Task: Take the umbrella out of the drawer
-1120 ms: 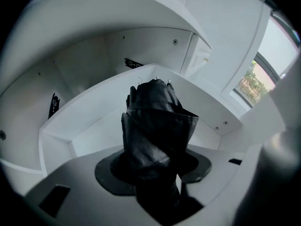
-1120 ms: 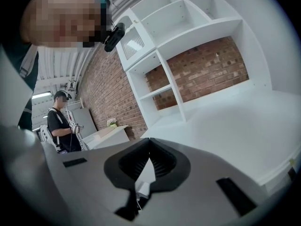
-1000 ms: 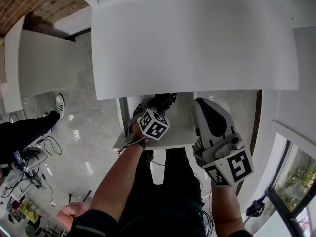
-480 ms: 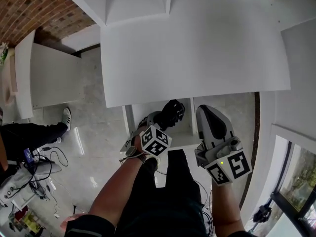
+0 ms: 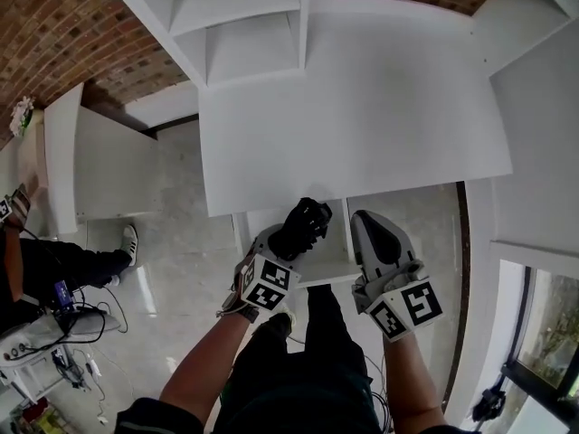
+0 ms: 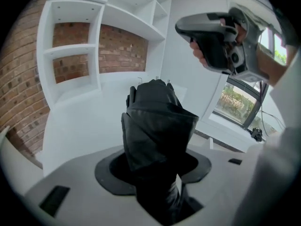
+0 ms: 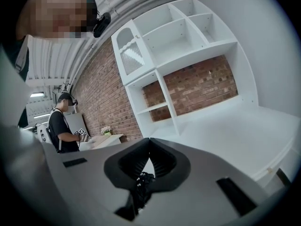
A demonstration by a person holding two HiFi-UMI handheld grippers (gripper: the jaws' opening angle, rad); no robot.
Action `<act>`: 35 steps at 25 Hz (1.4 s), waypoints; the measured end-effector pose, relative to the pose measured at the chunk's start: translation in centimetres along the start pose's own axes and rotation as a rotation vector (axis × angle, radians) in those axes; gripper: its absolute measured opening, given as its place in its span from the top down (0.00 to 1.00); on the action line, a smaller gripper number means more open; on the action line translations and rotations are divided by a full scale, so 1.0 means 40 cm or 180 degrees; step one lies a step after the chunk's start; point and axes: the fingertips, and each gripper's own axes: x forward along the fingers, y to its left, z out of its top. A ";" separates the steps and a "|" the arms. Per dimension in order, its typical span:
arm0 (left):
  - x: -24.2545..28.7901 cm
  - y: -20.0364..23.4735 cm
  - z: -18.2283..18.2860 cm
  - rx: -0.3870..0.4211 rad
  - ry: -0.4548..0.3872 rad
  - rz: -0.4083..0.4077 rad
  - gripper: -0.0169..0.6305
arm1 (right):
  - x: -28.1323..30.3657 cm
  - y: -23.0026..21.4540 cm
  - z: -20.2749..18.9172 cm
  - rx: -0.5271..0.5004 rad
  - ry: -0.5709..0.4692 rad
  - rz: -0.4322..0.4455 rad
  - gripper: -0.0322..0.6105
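A folded black umbrella [image 5: 306, 221] stands up out of my left gripper [image 5: 288, 240], which is shut on it just above the open white drawer [image 5: 331, 269] under the desk top. In the left gripper view the umbrella [image 6: 157, 121] fills the space between the jaws and hides their tips. My right gripper [image 5: 364, 221] hangs to the right of the umbrella, apart from it, over the drawer's right side. Its jaw tips [image 7: 149, 141] meet and grip nothing. The left gripper view also shows the right gripper [image 6: 218, 36] at upper right, held in a hand.
A wide white desk top [image 5: 353, 107] lies beyond the drawer, with white shelves [image 5: 244, 25] against a brick wall [image 5: 63, 52]. A person [image 5: 54, 269] stands at the left among floor cables. A window [image 5: 543, 333] is at the right.
My left gripper has risen with the umbrella, which now stands clear above the drawer. The right gripper has lifted slightly. The head view has tilted up towards the shelves.
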 end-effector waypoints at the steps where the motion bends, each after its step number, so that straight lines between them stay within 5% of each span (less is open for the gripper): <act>1: -0.021 0.008 0.020 -0.0047 -0.0073 0.0025 0.63 | -0.003 0.005 0.007 -0.0010 -0.0008 0.0000 0.94; 20: -0.468 0.113 0.277 -0.0963 -0.1297 0.0508 0.62 | -0.054 0.165 0.166 -0.0344 -0.0128 0.0198 0.94; 35: -0.788 0.144 0.420 -0.0899 -0.2035 0.0834 0.62 | -0.065 0.317 0.330 -0.0713 -0.0356 0.0248 0.94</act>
